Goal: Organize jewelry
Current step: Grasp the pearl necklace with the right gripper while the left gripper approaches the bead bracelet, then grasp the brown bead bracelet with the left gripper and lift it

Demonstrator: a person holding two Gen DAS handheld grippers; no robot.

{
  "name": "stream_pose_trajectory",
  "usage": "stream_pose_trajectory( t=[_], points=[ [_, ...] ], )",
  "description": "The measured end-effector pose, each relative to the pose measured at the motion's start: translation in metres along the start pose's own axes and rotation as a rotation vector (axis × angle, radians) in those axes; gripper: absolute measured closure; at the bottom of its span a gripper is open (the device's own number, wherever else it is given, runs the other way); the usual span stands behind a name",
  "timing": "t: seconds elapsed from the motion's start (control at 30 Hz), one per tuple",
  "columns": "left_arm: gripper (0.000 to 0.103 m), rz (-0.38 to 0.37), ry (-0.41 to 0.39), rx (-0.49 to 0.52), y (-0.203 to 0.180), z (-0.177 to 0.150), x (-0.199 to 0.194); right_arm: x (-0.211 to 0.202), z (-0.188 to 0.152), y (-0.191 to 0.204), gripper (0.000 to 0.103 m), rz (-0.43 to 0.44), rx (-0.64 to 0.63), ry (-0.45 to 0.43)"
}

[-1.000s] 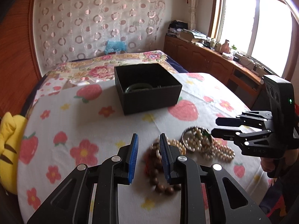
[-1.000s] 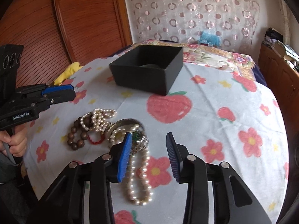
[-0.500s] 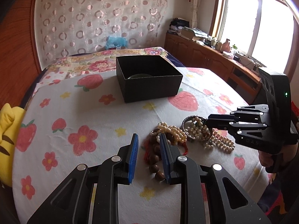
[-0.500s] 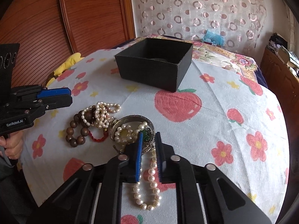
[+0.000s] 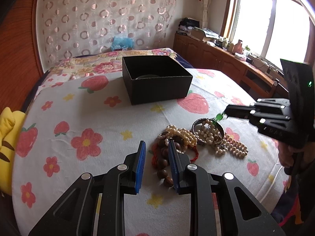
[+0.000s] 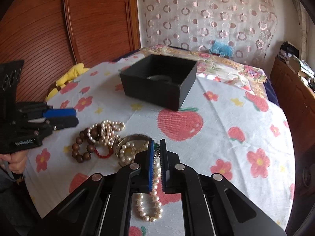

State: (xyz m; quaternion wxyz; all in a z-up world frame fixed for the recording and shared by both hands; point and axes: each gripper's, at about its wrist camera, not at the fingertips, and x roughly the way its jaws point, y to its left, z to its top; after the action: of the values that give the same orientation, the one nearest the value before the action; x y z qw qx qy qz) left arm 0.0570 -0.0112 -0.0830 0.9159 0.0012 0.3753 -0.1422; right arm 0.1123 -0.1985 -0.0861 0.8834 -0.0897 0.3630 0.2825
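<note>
Right gripper (image 6: 157,148) pinched shut on green-stone piece (image 5: 219,116) above the jewelry pile; left gripper (image 5: 156,147) was part open, empty, near the wooden bead bracelet (image 5: 163,157).

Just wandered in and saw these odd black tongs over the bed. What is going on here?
A person is sorting a heap of jewelry into a black box on a flowered cloth. The right gripper has its jaws shut on a small green piece above the silver bangle and pearl strand. The left gripper hangs over the brown bead bracelet, jaws apart, gripping nothing. Something round already lies in the box.
</note>
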Motion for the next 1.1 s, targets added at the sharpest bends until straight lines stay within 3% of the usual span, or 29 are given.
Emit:
stream_pose_trajectory(
  t=[0.37, 0.7, 0.8, 0.97, 1.03, 1.1],
  points=[
    [0.081, -0.026, 0.016, -0.008, -0.003, 0.001, 0.005, -0.033, 0.013, -0.001, 0.096, -0.046, -0.026, -0.073],
    [0.081, -0.068, 0.073, -0.022, -0.008, 0.01, 0.031, -0.035, 0.011, 0.0, 0.096, -0.044, -0.026, -0.072],
    [0.088, -0.081, 0.073, -0.021, -0.01, 0.009, 0.031, -0.033, 0.008, 0.001, 0.096, -0.043, -0.025, -0.069],
    [0.089, -0.084, 0.082, -0.019, -0.009, 0.011, 0.032, -0.032, 0.007, 0.001, 0.096, -0.042, -0.026, -0.067],
    [0.099, -0.09, 0.08, -0.019, -0.007, 0.012, 0.031, -0.032, 0.007, 0.001, 0.096, -0.041, -0.026, -0.067],
    [0.099, -0.091, 0.083, -0.024, -0.005, 0.013, 0.031, -0.032, 0.007, 0.002, 0.096, -0.042, -0.028, -0.066]
  ],
)
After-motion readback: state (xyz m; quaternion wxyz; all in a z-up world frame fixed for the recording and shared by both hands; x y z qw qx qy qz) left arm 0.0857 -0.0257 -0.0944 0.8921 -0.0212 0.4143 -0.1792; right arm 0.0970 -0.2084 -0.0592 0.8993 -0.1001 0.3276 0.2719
